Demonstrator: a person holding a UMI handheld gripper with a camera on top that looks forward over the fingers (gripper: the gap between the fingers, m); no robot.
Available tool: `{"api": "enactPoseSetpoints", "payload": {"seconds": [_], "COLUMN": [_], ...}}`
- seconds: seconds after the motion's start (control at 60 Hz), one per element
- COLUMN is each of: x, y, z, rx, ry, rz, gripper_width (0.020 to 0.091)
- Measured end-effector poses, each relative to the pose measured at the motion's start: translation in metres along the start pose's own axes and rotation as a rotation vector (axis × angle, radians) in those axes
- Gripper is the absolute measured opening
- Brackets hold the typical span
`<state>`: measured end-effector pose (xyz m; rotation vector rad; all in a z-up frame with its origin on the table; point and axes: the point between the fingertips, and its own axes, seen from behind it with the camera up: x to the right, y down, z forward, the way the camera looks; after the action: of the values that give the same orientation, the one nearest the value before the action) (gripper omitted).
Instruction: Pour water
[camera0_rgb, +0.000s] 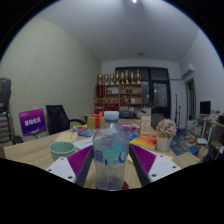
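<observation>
The gripper (111, 163) holds the bottle (111, 150) upright at bottom centre, both pads (82, 163) pressed to its sides, so carrying seems underway; next, swing left over the cup (63, 150) and tilt.

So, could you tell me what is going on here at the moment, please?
A person is working with the hand-held gripper, and its two fingers press on a clear plastic water bottle with a pale cap, which stands upright between the pink pads. Just beside the fingers sits a green round cup on the light wooden table. On the other side stands a small pot of dried flowers. No water is being poured yet.
</observation>
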<state>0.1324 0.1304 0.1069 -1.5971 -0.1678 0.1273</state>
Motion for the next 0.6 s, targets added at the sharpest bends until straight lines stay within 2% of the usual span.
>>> {"api": "enactPoseSetpoints", "payload": {"seconds": [0.067,0.117,0.15,0.167,0.283,0.433,0.45,0.483,0.583,0.6], "x": [0.014,0.019,0.023,0.009,0.023,0.009,-0.003,0.006,0.006,-0.007], "y": [-0.006,-0.011,-0.012,-0.007,-0.017,-0.033,-0.034,-0.040,-0.053,-0.053], "z": [-0.027,-0.048,-0.064,-0.052,-0.125,-0.216,-0.207,-0.243,-0.298,-0.292], "rx": [0.003,0.002,-0.009,-0.012,-0.012,-0.046,-0.048,-0.052,-0.049,-0.045], "ry": [-0.017,-0.018,-0.009,0.003,0.022,0.014,0.018,0.016,0.019,0.022], "rz": [0.007,0.007,0.009,0.010,0.032,0.098,0.102,0.112,0.113,0.106], "gripper_width": [0.0838,0.0845,0.0842,0.0847,0.0841,0.0835,0.0836,0.0838,0.0839,0.0839]}}
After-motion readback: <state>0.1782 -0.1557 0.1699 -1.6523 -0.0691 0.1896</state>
